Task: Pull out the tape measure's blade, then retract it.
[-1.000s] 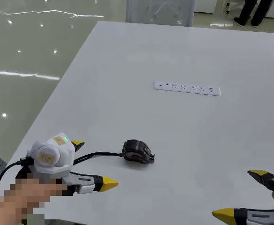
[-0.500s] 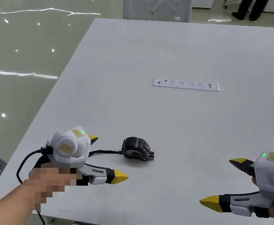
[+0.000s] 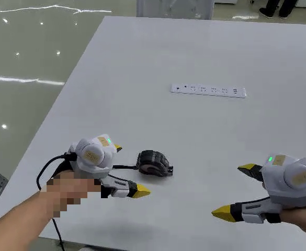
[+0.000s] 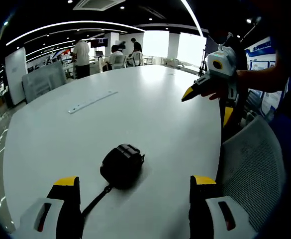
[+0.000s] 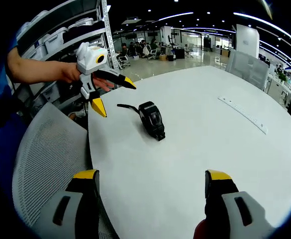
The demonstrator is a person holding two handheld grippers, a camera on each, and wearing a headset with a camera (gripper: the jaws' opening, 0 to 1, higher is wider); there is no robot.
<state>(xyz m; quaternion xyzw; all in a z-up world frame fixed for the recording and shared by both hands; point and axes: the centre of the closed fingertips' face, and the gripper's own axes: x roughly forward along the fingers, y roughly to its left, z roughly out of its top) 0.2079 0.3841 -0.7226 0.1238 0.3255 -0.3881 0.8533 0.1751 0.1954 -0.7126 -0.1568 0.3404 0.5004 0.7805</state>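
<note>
A black tape measure (image 3: 154,163) with a black wrist strap lies on the white table (image 3: 194,57) near its front edge; I also see the tape measure (image 4: 122,165) in the left gripper view and the tape measure (image 5: 152,119) in the right gripper view. Its blade is fully inside the case. My left gripper (image 3: 128,171) is open just left of it, its yellow-tipped jaws on either side of the strap. My right gripper (image 3: 236,191) is open well to the right, with nothing between its fingers. The left gripper (image 4: 134,183) has the case straight ahead.
A white power strip (image 3: 208,90) lies flat in the middle of the table. A grey mesh chair (image 5: 50,149) stands at the table's near edge. People stand far off beyond the table's far end. Glossy floor lies to the left of the table.
Both grippers have risen further into the head view and moved toward the tape measure. The left one has closed in beside its strap. The tape measure has not moved.
</note>
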